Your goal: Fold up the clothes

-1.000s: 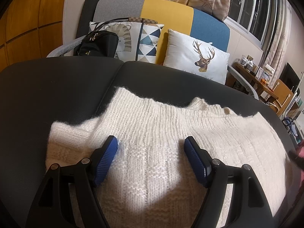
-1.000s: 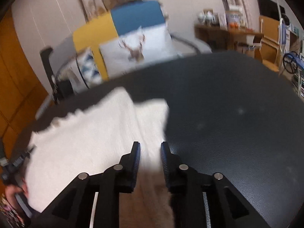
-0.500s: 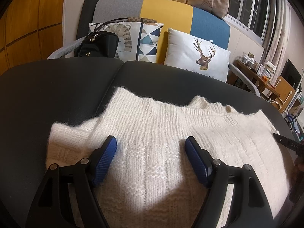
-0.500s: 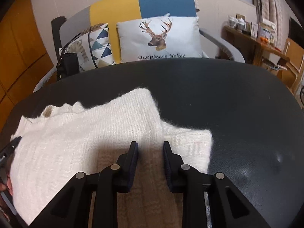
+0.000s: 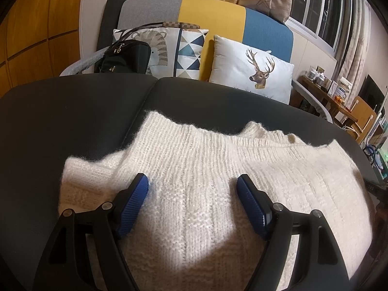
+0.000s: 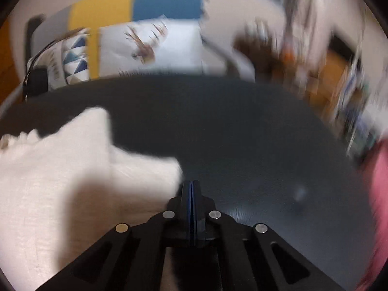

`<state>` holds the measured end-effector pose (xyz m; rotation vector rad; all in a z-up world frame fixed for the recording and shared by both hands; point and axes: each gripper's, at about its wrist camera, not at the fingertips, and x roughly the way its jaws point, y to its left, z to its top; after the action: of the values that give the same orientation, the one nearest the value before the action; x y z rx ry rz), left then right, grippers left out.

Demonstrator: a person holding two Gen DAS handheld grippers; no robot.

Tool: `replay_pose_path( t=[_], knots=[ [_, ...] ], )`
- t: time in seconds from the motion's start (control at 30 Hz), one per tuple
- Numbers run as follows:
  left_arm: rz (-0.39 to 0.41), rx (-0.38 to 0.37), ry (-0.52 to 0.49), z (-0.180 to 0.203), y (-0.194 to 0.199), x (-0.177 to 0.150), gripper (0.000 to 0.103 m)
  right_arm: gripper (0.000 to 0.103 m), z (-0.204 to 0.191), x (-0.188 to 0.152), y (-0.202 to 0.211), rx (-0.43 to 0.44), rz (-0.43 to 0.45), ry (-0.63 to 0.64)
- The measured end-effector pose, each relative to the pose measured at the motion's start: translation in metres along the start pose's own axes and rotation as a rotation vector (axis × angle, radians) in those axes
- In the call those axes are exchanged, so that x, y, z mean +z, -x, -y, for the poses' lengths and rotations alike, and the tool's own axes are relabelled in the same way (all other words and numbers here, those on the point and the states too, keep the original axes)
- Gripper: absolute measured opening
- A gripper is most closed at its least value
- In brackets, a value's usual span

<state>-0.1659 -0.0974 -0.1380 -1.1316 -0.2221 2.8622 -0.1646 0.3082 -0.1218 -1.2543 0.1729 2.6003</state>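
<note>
left tongs [image 5: 192, 184]: jaws wide apart over the white sweater [image 5: 208, 169], blue pads [image 5: 132, 208] down at the knit on either side of a stretch of it, not squeezing anything

right tongs [image 6: 191, 184]: jaws have just been closing and are now pressed flat together at the sweater's [image 6: 60, 181] right edge; I can't tell if any knit is pinched in there (tips sit right where wool meets table)

sweater: spread flat on the dark table [image 5: 72, 111], neckline toward the sofa [image 5: 211, 12], one sleeve folded in on the left side

hard to see: the right view is badly smeared, so the deer pillow [image 6: 155, 46] and shelf stuff behind are mush

cut off: sweater's near hem hides under both tongs; something pink [image 6: 380, 194] at the right edge, can't say what

background: black bag [image 5: 123, 57] beside the pillows
</note>
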Motion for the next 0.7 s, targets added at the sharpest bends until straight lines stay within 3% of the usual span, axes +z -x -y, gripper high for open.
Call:
replay_pose_path(
  t=[0.07,0.1,0.17,0.27,0.4,0.57,0.63,0.7],
  knots=[
    [-0.003,0.006,-0.006,0.001,-0.001,0.0,0.079,0.005,0.013,0.002,0.015,0.007,0.044,-0.056],
    [-0.004,0.01,-0.009,0.002,-0.001,0.0,0.079,0.014,0.017,0.003,0.023,0.015,0.066,-0.08],
    [-0.006,0.018,-0.017,0.004,-0.002,0.0,0.08,0.017,0.013,0.006,0.043,0.066,0.106,-0.098],
    [-0.006,0.023,-0.021,0.005,-0.002,0.0,0.08,0.017,-0.019,0.009,0.069,0.225,0.131,-0.044],
    [-0.004,0.021,-0.018,0.004,-0.001,0.0,0.08,0.017,-0.097,0.015,0.088,0.431,0.093,0.15],
    [-0.002,0.022,-0.018,0.005,0.0,0.0,0.08,0.018,-0.167,0.007,0.086,0.48,0.035,0.289],
    [-0.002,0.021,-0.018,0.005,0.0,-0.001,0.08,0.019,-0.176,0.0,0.076,0.443,0.004,0.302],
    [-0.002,0.021,-0.018,0.005,0.0,-0.001,0.08,0.019,-0.175,-0.008,0.065,0.415,0.04,0.297]
  ],
)
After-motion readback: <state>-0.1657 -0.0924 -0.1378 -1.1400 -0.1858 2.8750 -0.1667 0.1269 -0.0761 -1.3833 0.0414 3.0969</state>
